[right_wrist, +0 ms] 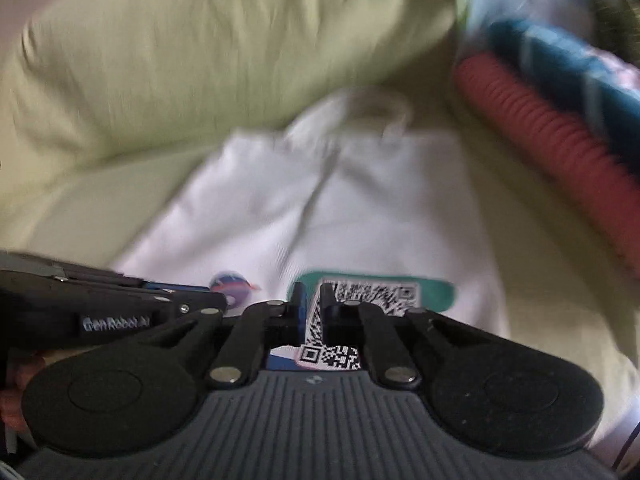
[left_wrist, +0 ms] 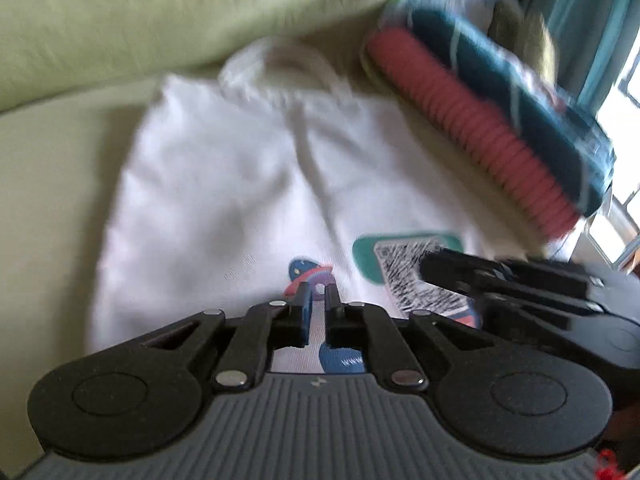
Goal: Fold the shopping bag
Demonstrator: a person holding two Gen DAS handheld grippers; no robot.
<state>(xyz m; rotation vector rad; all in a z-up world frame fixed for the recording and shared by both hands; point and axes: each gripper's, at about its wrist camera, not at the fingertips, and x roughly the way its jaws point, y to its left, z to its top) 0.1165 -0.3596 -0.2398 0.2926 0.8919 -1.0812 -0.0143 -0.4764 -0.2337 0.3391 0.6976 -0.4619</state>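
Observation:
A white fabric shopping bag (left_wrist: 224, 184) (right_wrist: 360, 208) lies flat on a green sofa seat, its handles (left_wrist: 280, 68) (right_wrist: 372, 112) at the far end. Near its closest edge it carries a green-framed QR print (left_wrist: 404, 264) (right_wrist: 376, 292) and a small colourful logo (left_wrist: 308, 270). My left gripper (left_wrist: 319, 298) is shut on the near edge by the logo, with cloth between its fingers. My right gripper (right_wrist: 313, 306) is shut on the near edge at the QR print, which curls up between its fingers. Each gripper shows in the other's view, right gripper (left_wrist: 436, 270) and left gripper (right_wrist: 212, 300), side by side.
A large green back cushion (left_wrist: 160, 12) (right_wrist: 200, 60) rises behind the bag. To the right lie a pink ribbed roll (left_wrist: 460, 120) (right_wrist: 560, 140) and teal patterned cloth (left_wrist: 520, 100). A bright window (left_wrist: 624, 92) is at far right. Both views are motion-blurred.

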